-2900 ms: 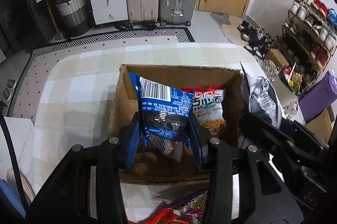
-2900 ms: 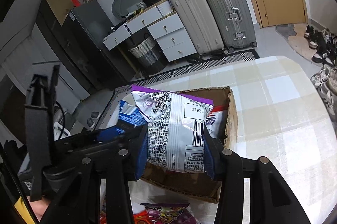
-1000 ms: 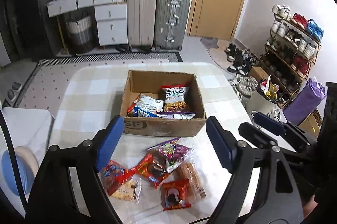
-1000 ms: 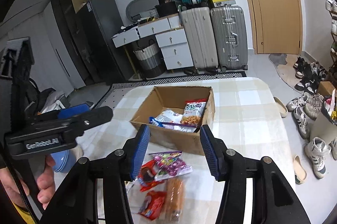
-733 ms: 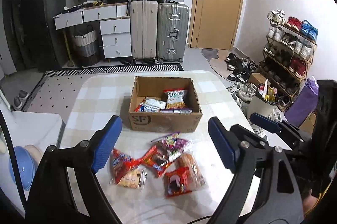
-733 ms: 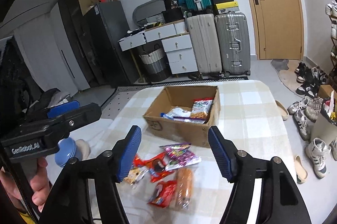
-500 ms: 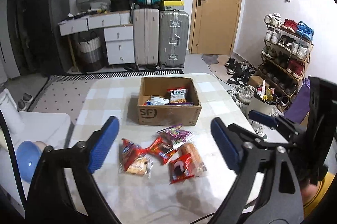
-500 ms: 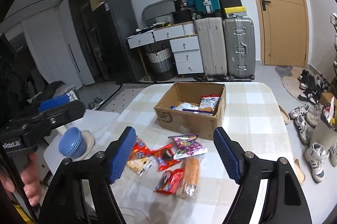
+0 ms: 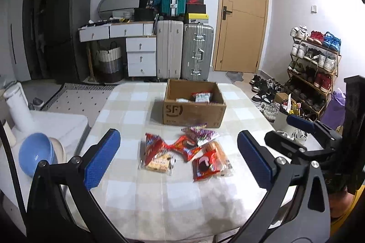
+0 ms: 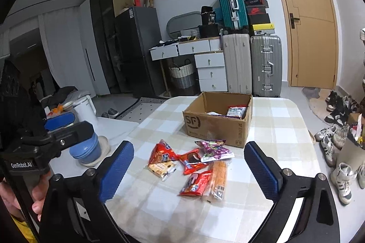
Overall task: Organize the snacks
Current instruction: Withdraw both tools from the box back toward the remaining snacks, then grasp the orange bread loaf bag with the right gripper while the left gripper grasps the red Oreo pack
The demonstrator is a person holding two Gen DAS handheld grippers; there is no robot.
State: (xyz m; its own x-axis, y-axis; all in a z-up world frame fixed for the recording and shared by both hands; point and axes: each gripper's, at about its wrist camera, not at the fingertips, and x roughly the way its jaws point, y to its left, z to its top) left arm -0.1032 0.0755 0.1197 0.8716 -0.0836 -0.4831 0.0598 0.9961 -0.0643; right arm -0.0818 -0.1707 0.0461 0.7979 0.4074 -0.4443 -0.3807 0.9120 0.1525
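Note:
A brown cardboard box (image 9: 194, 109) (image 10: 216, 123) stands mid-table with snack packs inside it. In front of it lie several loose packs: a red triangular bag (image 9: 153, 146) (image 10: 160, 152), a biscuit pack (image 9: 159, 164) (image 10: 162, 167), a red cookie pack (image 9: 186, 148) (image 10: 191, 160), a purple candy bag (image 9: 203, 133) (image 10: 214, 150), a red pack (image 9: 205, 165) (image 10: 197, 182) and an orange sausage pack (image 9: 216, 149) (image 10: 219, 175). My left gripper (image 9: 179, 159) is open and empty, back from the packs. My right gripper (image 10: 188, 166) is open and empty too.
The table has a checked cloth (image 9: 164, 192) (image 10: 280, 147). A blue bowl (image 9: 35, 157) (image 10: 85, 149) sits on a white side table at the left. Suitcases (image 9: 184, 51), drawers and a shoe rack (image 9: 312, 69) stand beyond the table.
Both grippers let go of their snack packs into the box, opened wide and pulled back and up from the box. The loose packs in front came into view.

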